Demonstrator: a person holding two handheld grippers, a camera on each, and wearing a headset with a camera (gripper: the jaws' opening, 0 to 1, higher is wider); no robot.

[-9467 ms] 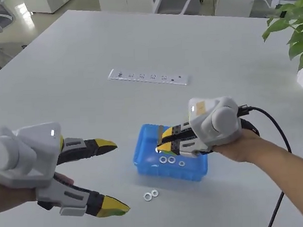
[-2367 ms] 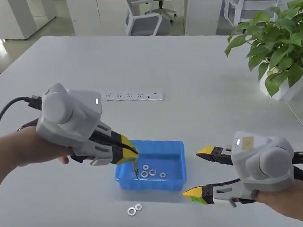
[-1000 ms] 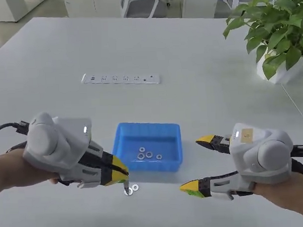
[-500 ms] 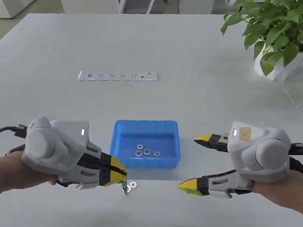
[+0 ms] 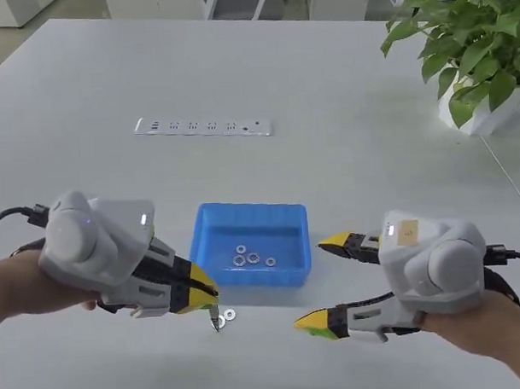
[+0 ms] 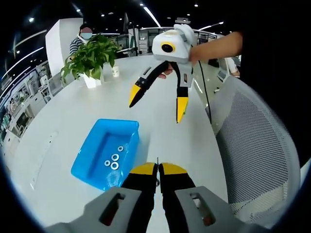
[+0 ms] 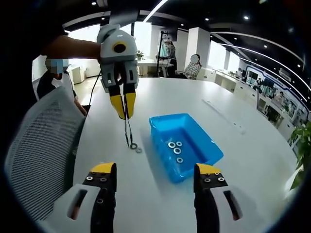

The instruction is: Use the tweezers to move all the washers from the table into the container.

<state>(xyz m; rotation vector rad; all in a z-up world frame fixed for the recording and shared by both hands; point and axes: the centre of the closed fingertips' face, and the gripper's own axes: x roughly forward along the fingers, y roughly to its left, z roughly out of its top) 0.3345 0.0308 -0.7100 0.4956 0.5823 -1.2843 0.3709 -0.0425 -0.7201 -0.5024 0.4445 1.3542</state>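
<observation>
The blue container (image 5: 212, 247) sits mid-table with several washers (image 5: 253, 258) inside. Two washers (image 5: 226, 315) lie on the table just in front of it. My left gripper (image 5: 206, 291) is shut on thin metal tweezers (image 5: 215, 319) that point down, their tips at the nearer washer. In the right gripper view the tweezers (image 7: 128, 128) touch down at the washer pair (image 7: 135, 147) beside the container (image 7: 209, 150). My right gripper (image 5: 321, 282) is open, with nothing between its fingers, right of the container. The left gripper (image 6: 158, 170) looks past the container (image 6: 87, 167) at the right gripper (image 6: 156, 104).
A white power strip (image 5: 202, 126) lies farther back on the table. A potted plant (image 5: 477, 42) stands at the far right. A grey mesh chair (image 6: 257, 145) is at the table's near side. People sit in the background of the room.
The left gripper carried the tweezers from above the container down to the two washers in front of it. In the last half second the right gripper drifted slightly left, staying open.
</observation>
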